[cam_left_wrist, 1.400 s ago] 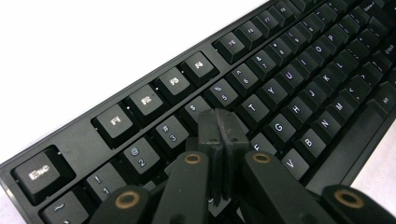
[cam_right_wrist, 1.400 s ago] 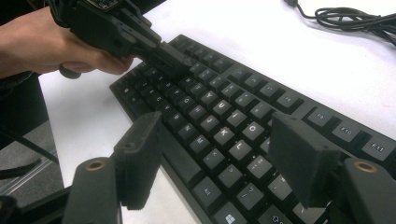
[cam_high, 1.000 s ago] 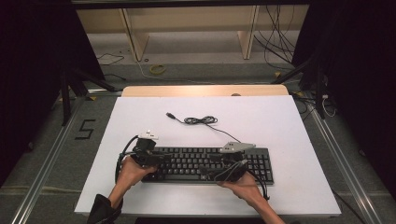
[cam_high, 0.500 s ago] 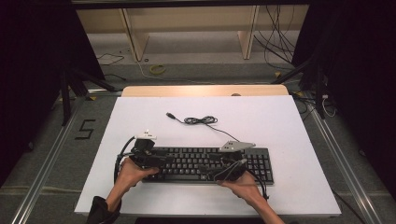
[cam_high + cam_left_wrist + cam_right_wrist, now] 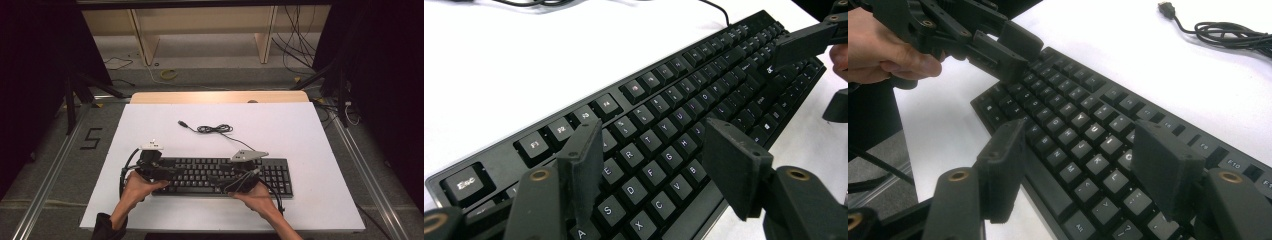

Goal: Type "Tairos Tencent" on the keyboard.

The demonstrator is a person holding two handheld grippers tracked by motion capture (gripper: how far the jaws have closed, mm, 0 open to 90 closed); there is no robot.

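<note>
Both grippers hang wide open over the keyboard [image 5: 220,175] at lower centre: left gripper [image 5: 654,165], right gripper [image 5: 1075,160]. A careless dip could catch keycaps.

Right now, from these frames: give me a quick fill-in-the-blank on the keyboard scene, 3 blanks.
1. Both sets of tongs, left tongs and right tongs, hover over the black ____.
2. The jaws of both stand ____, gripping nothing.
3. The keyboard cable lies coiled on the ____ tabletop, its plug end loose.

Missing words: keyboard; open; white
</note>
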